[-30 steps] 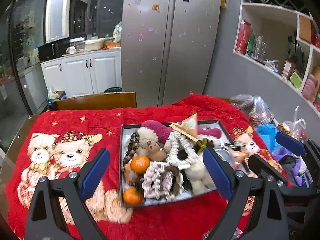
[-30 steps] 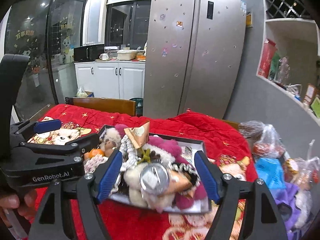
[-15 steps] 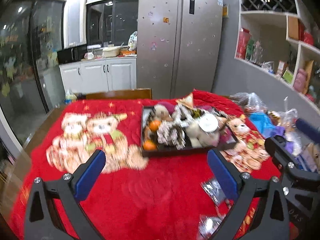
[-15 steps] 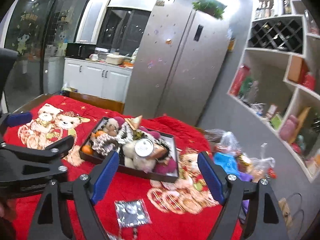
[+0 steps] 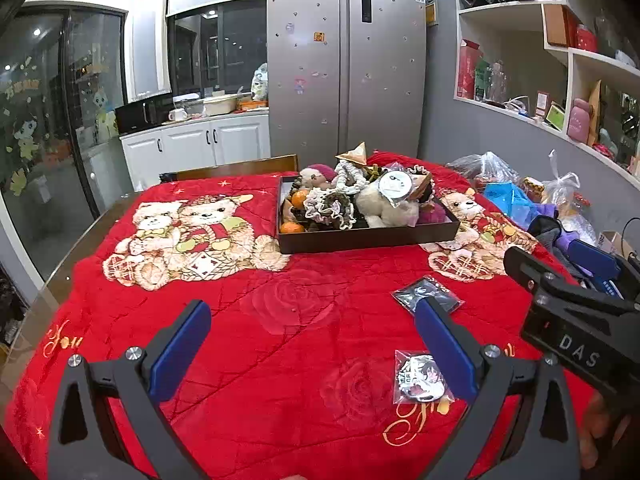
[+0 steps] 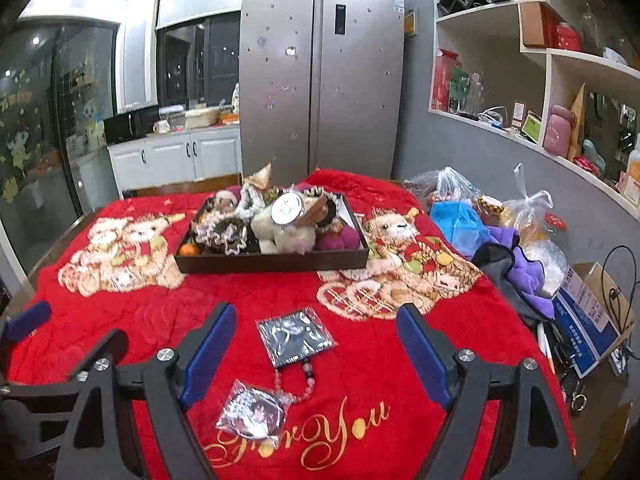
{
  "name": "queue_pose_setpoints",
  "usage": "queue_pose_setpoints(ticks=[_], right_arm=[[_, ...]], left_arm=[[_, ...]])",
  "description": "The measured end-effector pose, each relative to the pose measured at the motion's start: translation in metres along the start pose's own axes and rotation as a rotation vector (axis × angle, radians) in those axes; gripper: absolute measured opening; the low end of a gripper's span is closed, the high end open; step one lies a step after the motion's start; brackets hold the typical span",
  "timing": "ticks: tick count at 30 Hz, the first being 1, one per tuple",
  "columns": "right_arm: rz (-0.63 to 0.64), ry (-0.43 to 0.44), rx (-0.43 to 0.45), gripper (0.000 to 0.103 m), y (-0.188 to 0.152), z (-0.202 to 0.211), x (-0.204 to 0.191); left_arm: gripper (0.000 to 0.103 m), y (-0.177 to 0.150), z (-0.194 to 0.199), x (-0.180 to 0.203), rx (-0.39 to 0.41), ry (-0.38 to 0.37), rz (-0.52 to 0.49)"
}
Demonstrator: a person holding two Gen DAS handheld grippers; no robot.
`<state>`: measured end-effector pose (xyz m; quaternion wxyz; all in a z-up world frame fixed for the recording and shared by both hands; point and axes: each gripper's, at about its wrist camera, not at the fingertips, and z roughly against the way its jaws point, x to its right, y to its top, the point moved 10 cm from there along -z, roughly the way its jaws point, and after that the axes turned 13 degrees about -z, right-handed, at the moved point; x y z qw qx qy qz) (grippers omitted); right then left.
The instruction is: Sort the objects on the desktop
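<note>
Risk: your spread, empty right gripper (image 6: 316, 354) over the flat dark plastic packet (image 6: 295, 335) may pinch red plush blanket (image 6: 168, 304) instead. Left gripper (image 5: 308, 350) gapes idle; heaped brown tray (image 6: 272, 262) sits beyond.

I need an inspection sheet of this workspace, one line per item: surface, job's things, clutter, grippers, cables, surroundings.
Surface: red blanket with bear prints covers the table.
Job's things: dark tray heaped with plush toys, scrunchies and oranges; black packet, round badge and bead string lie on the blanket nearer the grippers.
Clutter: plastic bags, purple cloth, cardboard box at the right edge.
Grippers: left gripper and right gripper open, empty.
Cables: black cable by the box.
Surroundings: fridge, wall shelves, white cabinets.
</note>
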<state>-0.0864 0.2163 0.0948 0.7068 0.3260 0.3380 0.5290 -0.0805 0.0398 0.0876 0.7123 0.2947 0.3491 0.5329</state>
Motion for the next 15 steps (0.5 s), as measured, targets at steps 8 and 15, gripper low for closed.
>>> queue_pose_setpoints(ticks=[8, 15], right_arm=[[0.021, -0.010, -0.006, 0.085, -0.009, -0.002, 0.000], [0.028, 0.004, -0.009, 0.085, -0.013, -0.005, -0.005]], left_arm=[[0.103, -0.004, -0.011, -0.005, -0.032, -0.017, 0.022], [0.103, -0.006, -0.014, -0.010, -0.032, -0.021, 0.031]])
